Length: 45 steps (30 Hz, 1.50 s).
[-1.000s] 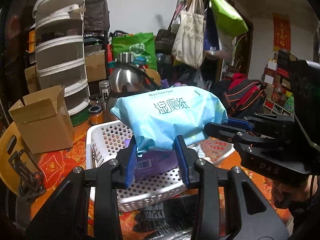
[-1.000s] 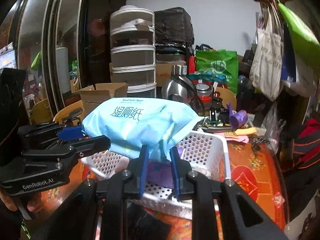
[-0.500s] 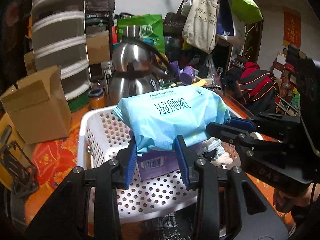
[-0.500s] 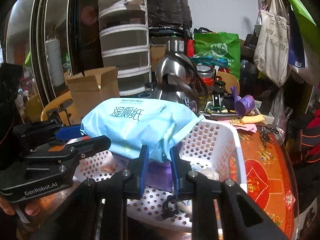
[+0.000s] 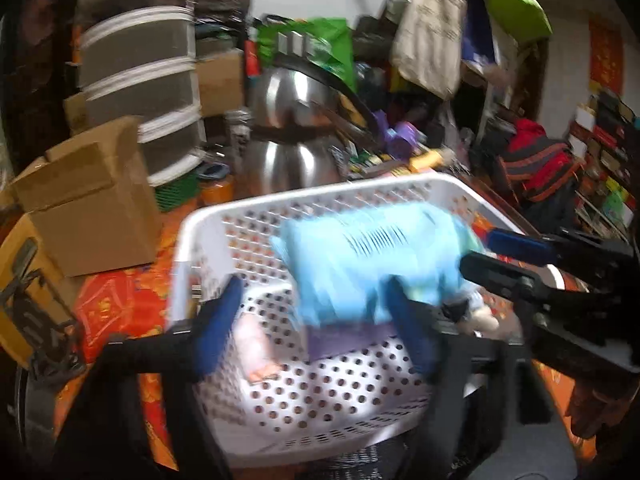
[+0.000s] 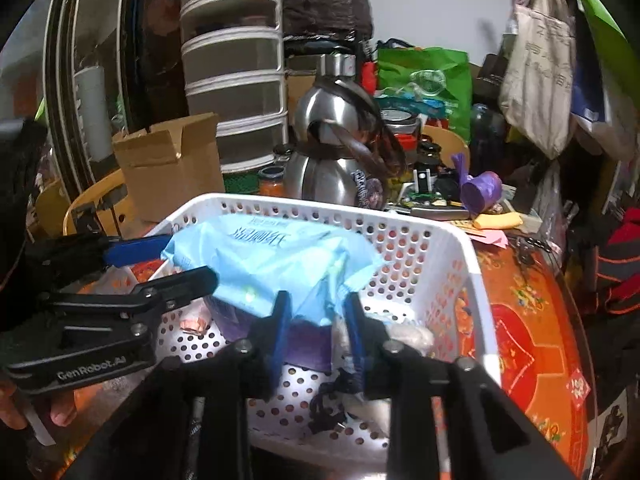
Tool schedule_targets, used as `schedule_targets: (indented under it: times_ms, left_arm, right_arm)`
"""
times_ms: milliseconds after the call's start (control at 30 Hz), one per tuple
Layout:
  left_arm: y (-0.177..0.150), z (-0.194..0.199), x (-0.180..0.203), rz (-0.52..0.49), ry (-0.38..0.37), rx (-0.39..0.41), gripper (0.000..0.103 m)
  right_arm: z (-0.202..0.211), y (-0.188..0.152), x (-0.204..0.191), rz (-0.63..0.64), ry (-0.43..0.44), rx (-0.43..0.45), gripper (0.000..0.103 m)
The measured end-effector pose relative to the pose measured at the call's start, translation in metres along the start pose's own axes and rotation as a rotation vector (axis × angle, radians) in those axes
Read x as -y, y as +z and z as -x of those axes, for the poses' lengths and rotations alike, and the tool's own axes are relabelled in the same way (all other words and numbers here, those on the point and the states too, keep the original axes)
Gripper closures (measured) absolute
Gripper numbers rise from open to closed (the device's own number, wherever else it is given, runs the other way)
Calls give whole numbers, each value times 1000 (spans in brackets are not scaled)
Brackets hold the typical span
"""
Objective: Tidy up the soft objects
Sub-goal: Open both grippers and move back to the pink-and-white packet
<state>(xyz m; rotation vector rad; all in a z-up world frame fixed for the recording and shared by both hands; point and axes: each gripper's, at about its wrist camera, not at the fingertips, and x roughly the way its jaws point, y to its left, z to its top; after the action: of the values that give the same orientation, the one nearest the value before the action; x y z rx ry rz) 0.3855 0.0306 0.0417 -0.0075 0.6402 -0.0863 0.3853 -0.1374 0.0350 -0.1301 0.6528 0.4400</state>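
Note:
A light-blue pack of moist toilet paper (image 5: pixel 372 256) (image 6: pixel 276 264) lies inside the white perforated basket (image 5: pixel 280 208) (image 6: pixel 452 264), resting on a purple pack (image 5: pixel 344 340) (image 6: pixel 308 344). My left gripper (image 5: pixel 316 328) is open, its blue fingers spread either side of the pack's near end. My right gripper (image 6: pixel 316 328) is also open, its fingers apart around the pack's other end. The left wrist view is blurred by motion.
A steel kettle (image 6: pixel 340 152) and a stacked drawer unit (image 6: pixel 236 64) stand behind the basket. A cardboard box (image 5: pixel 88 204) sits at the left. Small white and pink soft items (image 6: pixel 408 336) lie on the basket floor. Bags (image 6: pixel 536 60) hang at the right.
The blue pack has dropped from above the basket down into it. Both grippers opened and let go of the pack; the left one widened a lot.

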Motion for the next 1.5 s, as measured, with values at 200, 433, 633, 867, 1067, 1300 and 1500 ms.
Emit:
schedule_targets:
  times_ms: [200, 433, 633, 867, 1067, 1300, 1500]
  left_arm:
    - [-3, 20, -17, 46, -8, 30, 12]
    - [-13, 47, -23, 118, 1, 65, 12]
    - [-20, 67, -13, 104, 8, 39, 12]
    - [-57, 117, -13, 124, 2, -1, 12]
    - [-130, 146, -9, 129, -17, -60, 12]
    - [-215, 159, 4, 170, -64, -136, 12]
    - [-249, 150, 33, 96, -54, -183, 13]
  right_arm:
    - [19, -3, 15, -60, -2, 21, 29]
    - [27, -12, 20, -77, -22, 16, 25]
    - [44, -18, 17, -115, 11, 26, 25]
    - [96, -42, 11, -143, 69, 61, 25]
    - [132, -110, -1, -166, 84, 27, 22]
    - [143, -203, -17, -224, 85, -88, 22]
    - [146, -239, -25, -213, 79, -119, 39]
